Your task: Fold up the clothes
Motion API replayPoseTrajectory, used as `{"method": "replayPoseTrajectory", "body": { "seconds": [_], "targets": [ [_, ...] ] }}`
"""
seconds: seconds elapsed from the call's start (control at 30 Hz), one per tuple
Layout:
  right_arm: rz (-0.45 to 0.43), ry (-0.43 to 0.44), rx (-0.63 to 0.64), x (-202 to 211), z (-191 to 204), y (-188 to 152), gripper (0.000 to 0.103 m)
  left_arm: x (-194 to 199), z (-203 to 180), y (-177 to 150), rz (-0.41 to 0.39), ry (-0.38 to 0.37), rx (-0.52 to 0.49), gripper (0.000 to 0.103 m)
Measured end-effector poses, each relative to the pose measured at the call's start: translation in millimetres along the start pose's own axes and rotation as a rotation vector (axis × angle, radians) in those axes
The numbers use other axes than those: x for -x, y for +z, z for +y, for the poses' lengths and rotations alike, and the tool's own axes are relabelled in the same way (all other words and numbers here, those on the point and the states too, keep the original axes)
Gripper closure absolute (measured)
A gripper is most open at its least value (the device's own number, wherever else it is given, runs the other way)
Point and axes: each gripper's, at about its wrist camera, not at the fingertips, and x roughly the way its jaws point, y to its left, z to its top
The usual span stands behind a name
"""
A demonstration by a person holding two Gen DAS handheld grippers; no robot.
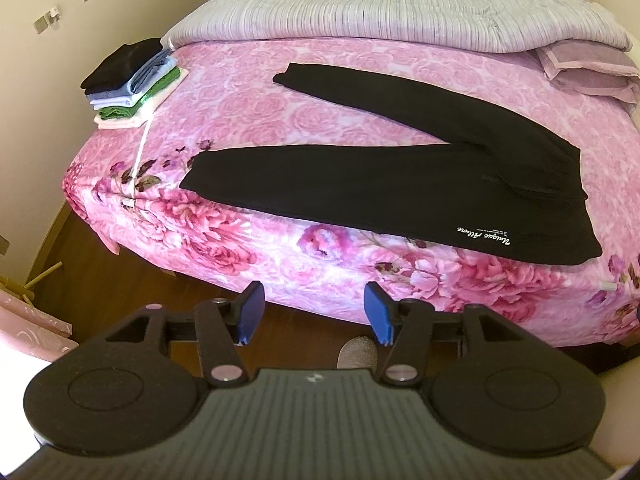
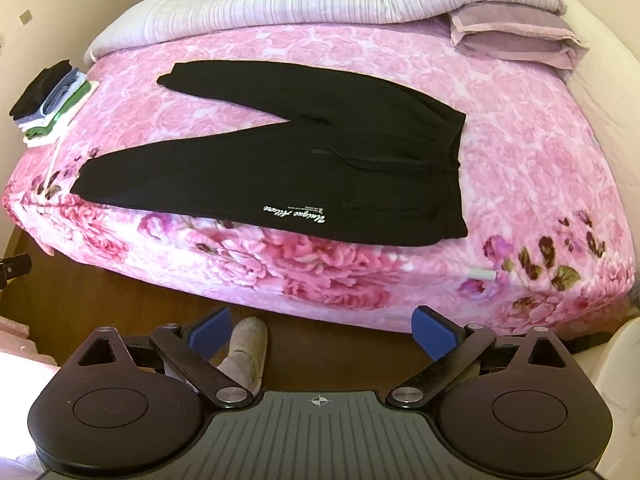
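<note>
Left gripper (image 1: 314, 312), right gripper (image 2: 322, 330) agape, empty; black trousers (image 2: 280, 160) flat on bed (image 2: 540, 168), legs pointing left.

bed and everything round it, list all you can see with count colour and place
trousers: 1, black with white lettering, spread flat on the bed, legs apart, near the front edge
folded pile: 1 stack, black on top, then blue, green and white, at the bed's far left corner
bedspread: 1, pink floral, covering the bed
quilt: 1, pale lilac striped, bunched along the far side
pillow: 1, mauve, far right, partly under the quilt
floor: brown wood, in front of the bed
foot: 1, in a whitish sock or slipper, on the floor
left gripper: black with blue pads, open, short of the bed
right gripper: same, open, short of the bed
</note>
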Motion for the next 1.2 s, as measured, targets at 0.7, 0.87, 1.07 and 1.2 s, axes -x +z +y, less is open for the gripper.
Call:
{"method": "replayPoseTrajectory", "body": {
  "seconds": [0.7,0.87,1.07,1.2],
  "targets": [
    [-0.038,0.040,0.034,-11.4,-9.5,21.7,0.002,-5.4,-10.0,14.8,-0.007,0.040,0.024,0.049],
    [-0.051,0.041,0.014,-14.1,-23.2,27.0,0.002,-7.9,-24.7,22.1,-0.026,0.031,0.012,0.049],
    [-0.068,0.036,-0.010,-16.3,-40.0,32.8,0.002,-19.3,-42.3,36.8,-0.038,0.008,-0.018,0.049],
    [-0.060,0.021,-0.062,-24.1,-53.2,38.7,0.002,-32.6,-50.9,51.5,-0.048,-0.033,-0.043,0.049]
  ]
}}
